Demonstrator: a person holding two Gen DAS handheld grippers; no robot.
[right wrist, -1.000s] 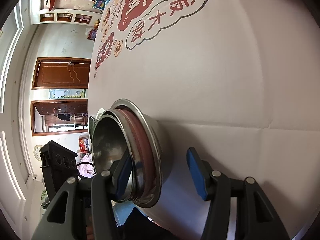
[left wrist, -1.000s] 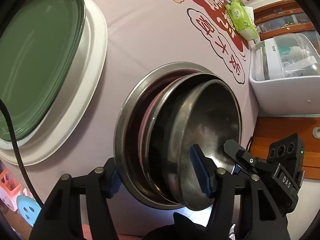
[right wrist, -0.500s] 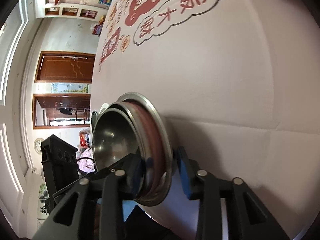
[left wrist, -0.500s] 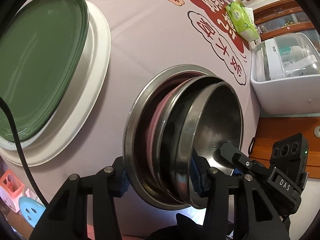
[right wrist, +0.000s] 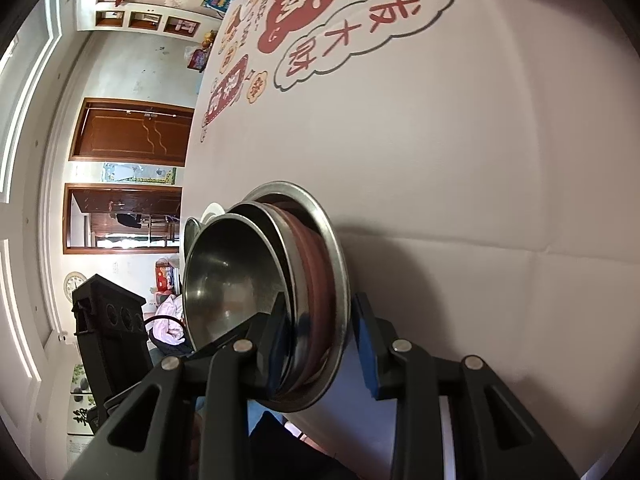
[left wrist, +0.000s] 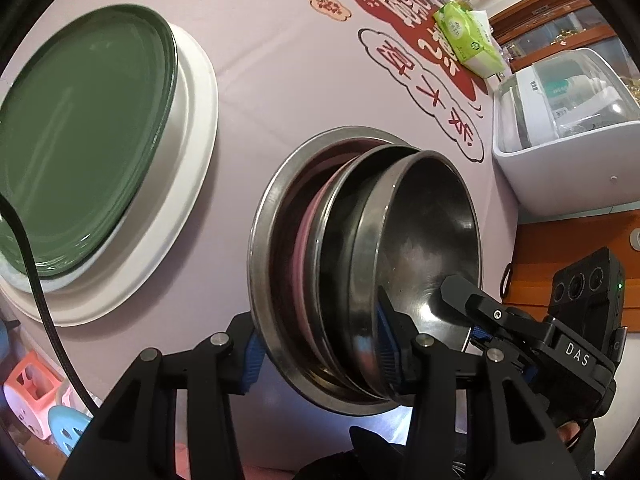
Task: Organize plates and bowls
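The left gripper [left wrist: 320,354] has drawn its fingers [left wrist: 252,354] in over the last second and now pinches the near rim of the nested bowl stack [left wrist: 360,280]: one blue pad sits outside the wide steel outer bowl [left wrist: 264,240], the other inside the innermost steel bowl [left wrist: 432,248]. From the opposite side, the right gripper [right wrist: 320,336] has narrowed too; its inner finger is inside the stack, and its outer blue finger [right wrist: 366,344] sits just beside the outer rim, contact hard to confirm. The pink bowl [left wrist: 306,236] is sandwiched between the steel ones. The stack rests on the pale desk [left wrist: 260,92], right of the green plate [left wrist: 80,136] lying on the white plate [left wrist: 192,168]. With both sides clamped, the stack looks ready to be lifted as one.
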